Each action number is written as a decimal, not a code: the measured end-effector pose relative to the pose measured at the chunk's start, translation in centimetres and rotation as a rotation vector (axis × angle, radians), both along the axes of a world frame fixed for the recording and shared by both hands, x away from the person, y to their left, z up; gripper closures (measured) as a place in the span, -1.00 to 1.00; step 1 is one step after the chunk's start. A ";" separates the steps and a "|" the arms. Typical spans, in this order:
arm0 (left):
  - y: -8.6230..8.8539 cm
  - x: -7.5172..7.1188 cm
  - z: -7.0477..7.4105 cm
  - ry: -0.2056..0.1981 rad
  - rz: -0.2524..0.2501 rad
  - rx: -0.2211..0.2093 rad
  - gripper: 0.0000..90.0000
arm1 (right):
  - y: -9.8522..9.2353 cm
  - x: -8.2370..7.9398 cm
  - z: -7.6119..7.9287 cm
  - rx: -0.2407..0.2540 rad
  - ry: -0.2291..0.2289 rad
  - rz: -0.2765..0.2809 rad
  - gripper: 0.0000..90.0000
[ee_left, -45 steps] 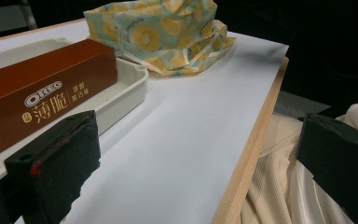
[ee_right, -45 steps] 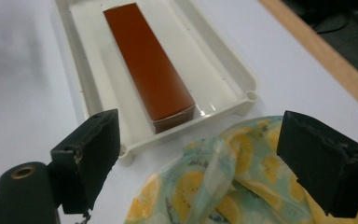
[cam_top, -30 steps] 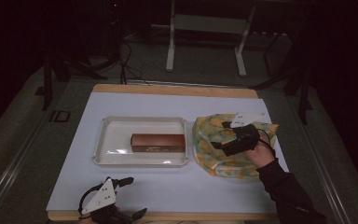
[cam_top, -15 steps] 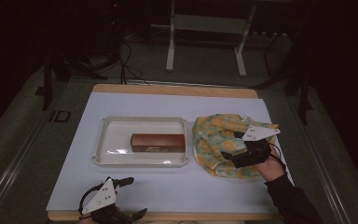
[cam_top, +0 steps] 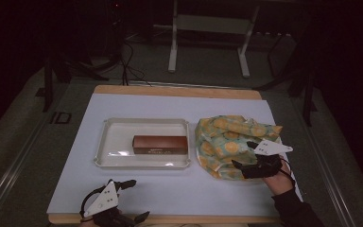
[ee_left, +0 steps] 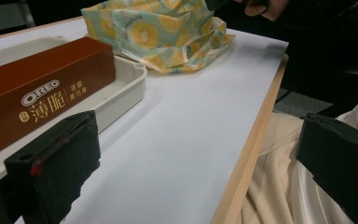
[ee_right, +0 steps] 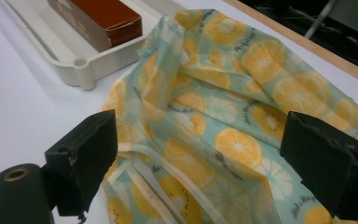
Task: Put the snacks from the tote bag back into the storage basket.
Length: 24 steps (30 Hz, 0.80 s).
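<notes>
Your right gripper is over the near right part of the fruit-print cloth bag, which lies crumpled on the right side of the table. In the right gripper view the bag spreads between and below the two jaws, and a pale strap of the bag runs just under them. The jaws stand wide apart; they have just been opening a little more, and the pads do not press on the cloth, so nothing is pinched. I cannot tell if the tips touch the cloth.

Your left gripper is at the near edge of the table, well apart from the bag. Its jaws are also spread wide, with nothing between them.

The white tray sits in the middle of the table, just beside the bag on its left. In it lies one brown cookie box, flat, toward the right half of the tray. In the left gripper view the box reaches close to the tray's rim.

The bag's right side comes close to the right edge of the table. Between the tray and the near edge there is a wide strip of bare white surface.
</notes>
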State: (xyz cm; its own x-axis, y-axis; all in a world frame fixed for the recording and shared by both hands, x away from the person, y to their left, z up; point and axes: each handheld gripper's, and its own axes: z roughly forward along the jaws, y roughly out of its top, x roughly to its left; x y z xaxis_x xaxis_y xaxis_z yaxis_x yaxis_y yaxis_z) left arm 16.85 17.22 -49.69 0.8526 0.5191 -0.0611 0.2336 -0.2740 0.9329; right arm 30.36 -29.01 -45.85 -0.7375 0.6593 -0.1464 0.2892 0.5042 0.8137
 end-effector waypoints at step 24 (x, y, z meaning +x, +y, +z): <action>0.0 0.0 0.0 0.000 -0.007 0.002 -1.00 | -3.8 -2.8 -3.6 0.022 -0.089 -0.181 -0.75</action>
